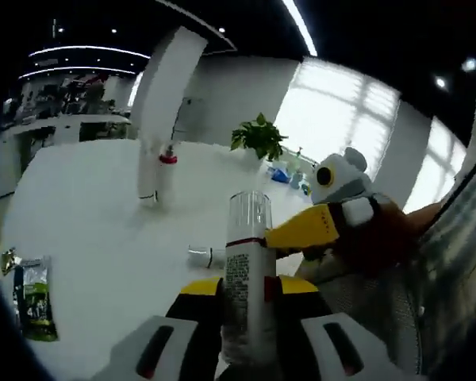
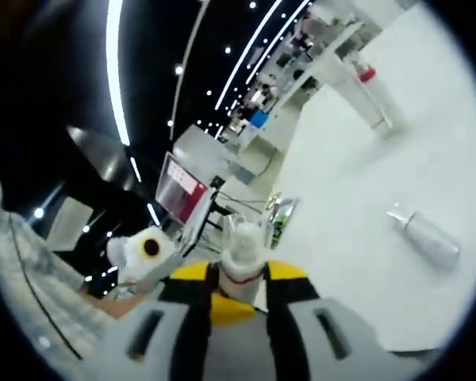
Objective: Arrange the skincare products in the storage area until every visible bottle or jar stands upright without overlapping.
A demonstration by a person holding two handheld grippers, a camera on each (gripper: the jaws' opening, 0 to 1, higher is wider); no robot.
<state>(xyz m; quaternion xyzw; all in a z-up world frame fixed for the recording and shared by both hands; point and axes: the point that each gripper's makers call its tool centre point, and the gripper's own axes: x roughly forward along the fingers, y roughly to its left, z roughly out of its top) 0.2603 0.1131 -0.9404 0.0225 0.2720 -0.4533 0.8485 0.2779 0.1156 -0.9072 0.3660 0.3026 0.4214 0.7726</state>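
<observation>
Bottle with the clear cap was clamped upright in the left gripper above the tabletop, the right gripper also pinched on it, so a gentle set-down clear of the toppled small bottle was probably needed.

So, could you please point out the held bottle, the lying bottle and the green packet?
held bottle (image 1: 248, 286): left gripper view, label.
lying bottle (image 2: 428, 236): right gripper view, body.
green packet (image 1: 34, 300): left gripper view, middle.
</observation>
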